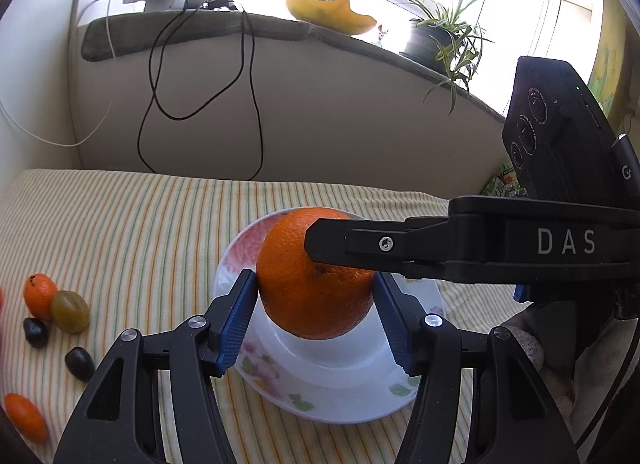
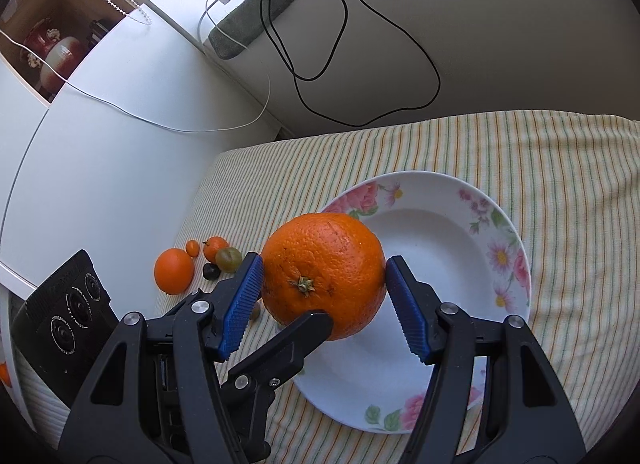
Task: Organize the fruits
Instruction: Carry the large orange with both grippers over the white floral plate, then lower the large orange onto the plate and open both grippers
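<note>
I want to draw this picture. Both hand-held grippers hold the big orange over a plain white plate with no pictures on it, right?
Not quite. The plate isn't plain: it has pink flowers and green leaves around its rim, seen best in the right wrist view. The rest is right: the left hand-held gripper and the right hand-held gripper both hold the big orange over it.

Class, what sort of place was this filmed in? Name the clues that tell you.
Probably a home room by a window: a potted plant on the sill, a floral plate on a striped tablecloth, and vases in a cupboard.
</note>
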Action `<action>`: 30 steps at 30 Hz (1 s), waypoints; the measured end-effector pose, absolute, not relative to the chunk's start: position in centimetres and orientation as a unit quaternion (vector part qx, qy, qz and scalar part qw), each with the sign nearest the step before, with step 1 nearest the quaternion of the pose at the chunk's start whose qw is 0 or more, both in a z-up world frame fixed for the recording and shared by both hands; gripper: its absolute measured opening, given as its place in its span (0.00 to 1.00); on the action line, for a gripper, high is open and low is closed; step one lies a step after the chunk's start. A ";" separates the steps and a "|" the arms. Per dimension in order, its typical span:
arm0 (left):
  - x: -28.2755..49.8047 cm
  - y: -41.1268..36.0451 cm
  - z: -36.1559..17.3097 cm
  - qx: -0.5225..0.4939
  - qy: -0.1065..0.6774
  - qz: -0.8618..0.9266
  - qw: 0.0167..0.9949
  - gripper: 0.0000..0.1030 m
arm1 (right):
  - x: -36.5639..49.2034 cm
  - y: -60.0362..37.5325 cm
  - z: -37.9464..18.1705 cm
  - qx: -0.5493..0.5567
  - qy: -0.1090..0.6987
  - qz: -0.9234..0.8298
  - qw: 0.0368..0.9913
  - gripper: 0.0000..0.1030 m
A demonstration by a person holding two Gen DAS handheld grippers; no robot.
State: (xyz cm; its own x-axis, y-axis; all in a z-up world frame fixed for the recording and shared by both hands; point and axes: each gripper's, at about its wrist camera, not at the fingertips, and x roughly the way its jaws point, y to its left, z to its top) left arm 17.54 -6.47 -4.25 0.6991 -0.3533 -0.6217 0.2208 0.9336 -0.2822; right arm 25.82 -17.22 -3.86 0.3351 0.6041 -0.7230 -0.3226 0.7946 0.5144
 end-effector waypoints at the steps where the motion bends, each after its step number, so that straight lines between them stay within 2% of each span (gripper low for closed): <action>1: 17.8 -6.6 -4.4 -0.094 0.357 -0.159 0.916 0.58 | 26.0 -17.5 -4.0 0.142 0.500 0.285 0.805 0.65; 27: 19.6 -8.4 -5.2 -0.061 0.372 -0.151 0.914 0.60 | 27.1 -19.3 -5.4 0.149 0.506 0.262 0.808 0.65; 30: 19.5 -8.0 -5.2 -0.062 0.373 -0.147 0.914 0.60 | 26.8 -19.9 -5.2 0.149 0.498 0.254 0.815 0.68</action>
